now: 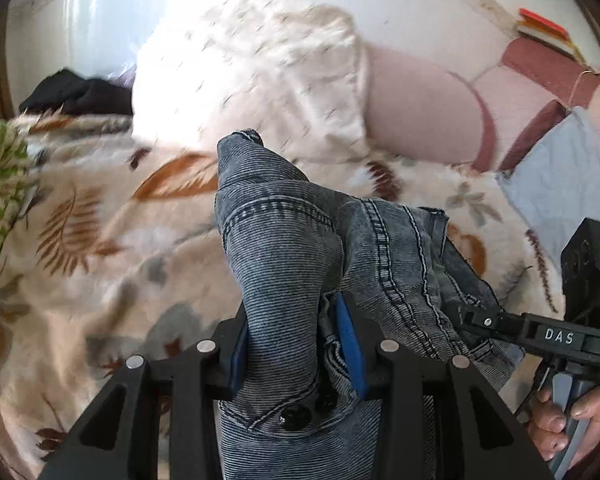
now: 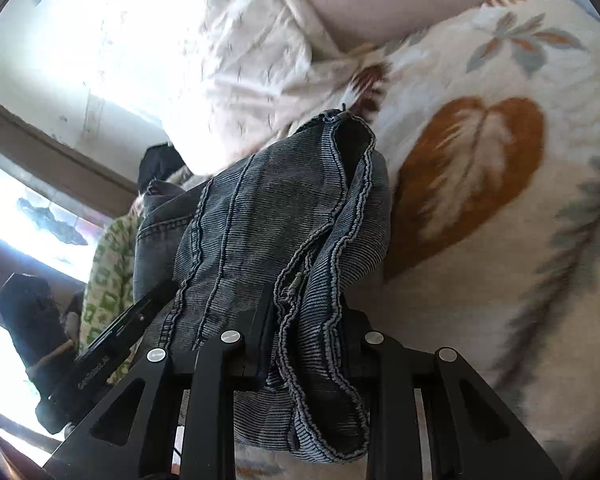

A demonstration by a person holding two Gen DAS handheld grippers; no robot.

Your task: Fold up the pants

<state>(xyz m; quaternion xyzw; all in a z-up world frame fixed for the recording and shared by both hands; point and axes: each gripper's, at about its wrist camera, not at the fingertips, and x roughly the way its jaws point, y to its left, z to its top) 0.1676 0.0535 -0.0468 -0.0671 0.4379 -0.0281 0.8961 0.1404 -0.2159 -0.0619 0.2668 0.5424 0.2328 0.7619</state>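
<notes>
Left gripper [image 1: 296, 344]: blue-padded fingers [image 1: 350, 340] clenched on bunched waistband of grey denim pants [image 1: 284, 240]; button just below pads, fabric heaping up ahead of fingers. Right gripper [image 2: 306, 344]: fingers clamped on frayed hem folds of same pants, cloth draping over and past fingertips. Beyond: leaf-print blanket [image 2: 480, 200] on bed, cream pillow [image 1: 260, 76] farther off.

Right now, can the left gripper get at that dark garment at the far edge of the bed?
Probably not as is. The left gripper is shut on the jeans, so its jaws are full. The dark garment lies far across the leaf-print blanket; it would have to let go first.
</notes>
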